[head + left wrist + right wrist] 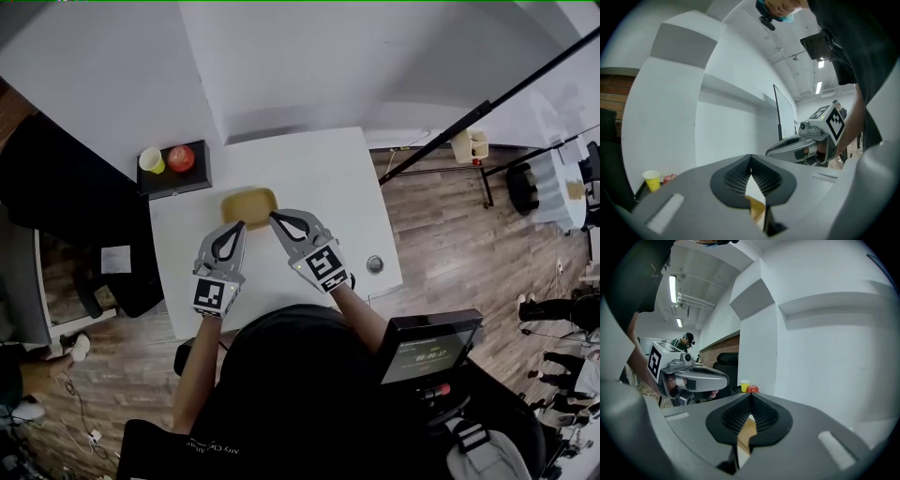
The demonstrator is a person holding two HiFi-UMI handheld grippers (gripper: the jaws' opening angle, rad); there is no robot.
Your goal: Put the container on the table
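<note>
A shallow tan container (248, 202) lies on the white table (319, 178), just beyond both grippers. My left gripper (238, 226) is shut on the near left part of its rim, and my right gripper (275, 217) is shut on the near right part. In the left gripper view the gripper (750, 160) has its jaws together, with a strip of the tan container (757, 207) pinched below the tips. The right gripper view shows its gripper (750, 401) the same way, the tan container (746, 431) caught between its jaws.
A black stand (187, 176) at the table's back left corner carries a yellow cup (151, 160) and a red apple (181, 157). A small round metal object (375, 264) lies near the table's right edge. A black pole (487, 103) slants across the floor on the right.
</note>
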